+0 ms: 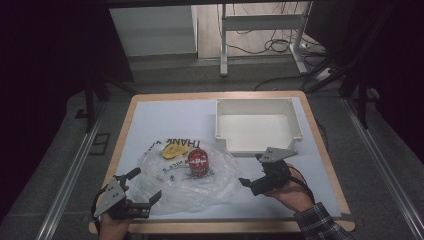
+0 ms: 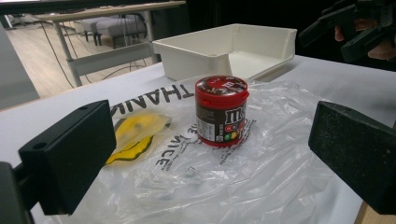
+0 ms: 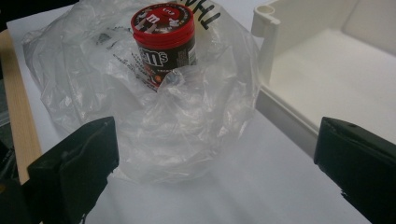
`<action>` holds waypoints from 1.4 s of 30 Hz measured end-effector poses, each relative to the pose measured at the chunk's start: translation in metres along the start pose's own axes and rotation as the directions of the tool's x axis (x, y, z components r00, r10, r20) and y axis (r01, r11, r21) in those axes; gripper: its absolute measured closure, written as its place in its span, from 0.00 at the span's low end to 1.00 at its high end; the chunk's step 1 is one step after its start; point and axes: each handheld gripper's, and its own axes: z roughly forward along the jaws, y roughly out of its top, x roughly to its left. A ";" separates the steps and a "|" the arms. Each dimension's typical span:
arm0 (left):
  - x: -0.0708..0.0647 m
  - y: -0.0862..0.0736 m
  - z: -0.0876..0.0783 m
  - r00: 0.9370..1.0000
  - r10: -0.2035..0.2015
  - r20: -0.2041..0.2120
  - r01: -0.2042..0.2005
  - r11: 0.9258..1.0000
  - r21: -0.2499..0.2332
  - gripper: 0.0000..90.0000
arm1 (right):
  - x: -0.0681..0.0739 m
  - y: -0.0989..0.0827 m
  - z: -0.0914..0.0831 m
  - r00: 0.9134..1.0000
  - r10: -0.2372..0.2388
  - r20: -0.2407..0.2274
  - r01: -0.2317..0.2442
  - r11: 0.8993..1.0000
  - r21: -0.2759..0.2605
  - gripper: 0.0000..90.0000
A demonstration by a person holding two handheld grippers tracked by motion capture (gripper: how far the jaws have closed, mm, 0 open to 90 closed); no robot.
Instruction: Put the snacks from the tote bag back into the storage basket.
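A red-lidded candy jar (image 1: 199, 162) (image 2: 221, 111) (image 3: 163, 39) stands upright on a clear plastic bag (image 1: 187, 177) (image 2: 224, 177) (image 3: 154, 102) printed with black letters and a yellow face (image 1: 173, 151) (image 2: 133, 135). My left gripper (image 1: 141, 189) (image 2: 210, 158) is open at the bag's near left corner, jaws wide apart, nothing between them. At the bag's right edge my right gripper (image 1: 252, 172) (image 3: 215, 168) is open too, holding nothing, its jaws facing the crumpled bag edge.
An empty white bin (image 1: 295, 122) (image 2: 261, 37) (image 3: 275, 56) stands at the back right of the white-covered table (image 1: 150, 115), just beyond the right gripper. A wooden rim (image 1: 320, 140) borders the table. Table legs and cables are on the floor behind.
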 end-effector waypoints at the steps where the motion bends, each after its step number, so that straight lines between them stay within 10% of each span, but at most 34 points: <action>1: 0.000 0.000 0.000 1.000 0.000 0.000 0.000 1.000 0.000 0.01 | -0.001 0.001 0.002 1.000 0.001 -0.006 -0.001 1.000 0.010 0.00; 42: 0.000 0.000 0.000 1.000 0.003 0.004 -0.003 1.000 0.000 0.01 | 0.010 0.046 0.057 0.983 -0.148 -0.113 0.166 0.971 0.171 0.11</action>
